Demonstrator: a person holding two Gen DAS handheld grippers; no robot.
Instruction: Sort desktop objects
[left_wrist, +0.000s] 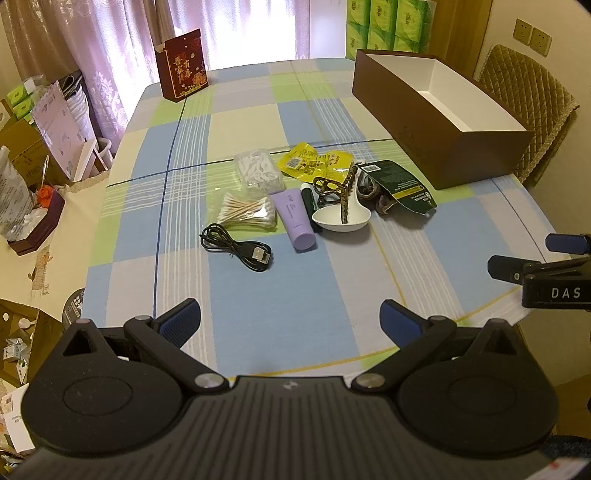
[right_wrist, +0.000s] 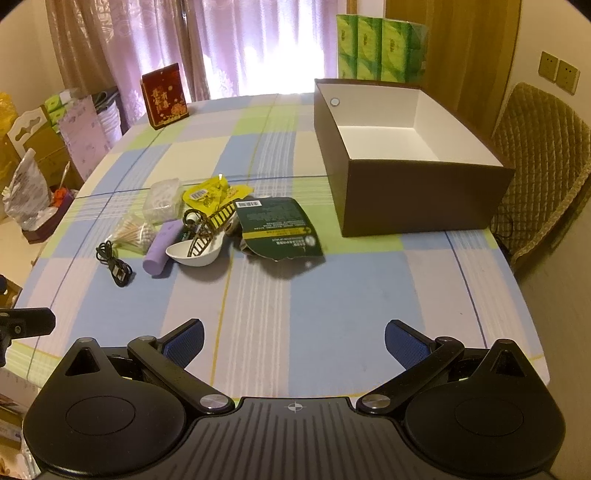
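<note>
A pile of small items lies mid-table: a black USB cable (left_wrist: 236, 249) (right_wrist: 114, 264), a bag of cotton swabs (left_wrist: 247, 212) (right_wrist: 135, 232), a purple tube (left_wrist: 295, 216) (right_wrist: 162, 251), a white spoon-like dish (left_wrist: 341, 218) (right_wrist: 195, 253) with a patterned hair clip (left_wrist: 338, 190) on it, yellow packets (left_wrist: 314, 162) (right_wrist: 214, 194), a dark green packet (left_wrist: 400, 184) (right_wrist: 279, 230) and a clear bag of white bits (left_wrist: 256, 171). An open brown box (left_wrist: 436, 151) (right_wrist: 421, 195) stands at the right. My left gripper (left_wrist: 290, 325) and right gripper (right_wrist: 293, 345) are open and empty, near the front edge.
A red gift box (left_wrist: 183, 68) (right_wrist: 164, 96) stands at the table's far left. A padded chair (right_wrist: 543, 173) is right of the brown box. Green tissue packs (right_wrist: 380, 48) are stacked behind. Boxes and bags (left_wrist: 44, 147) crowd the floor on the left.
</note>
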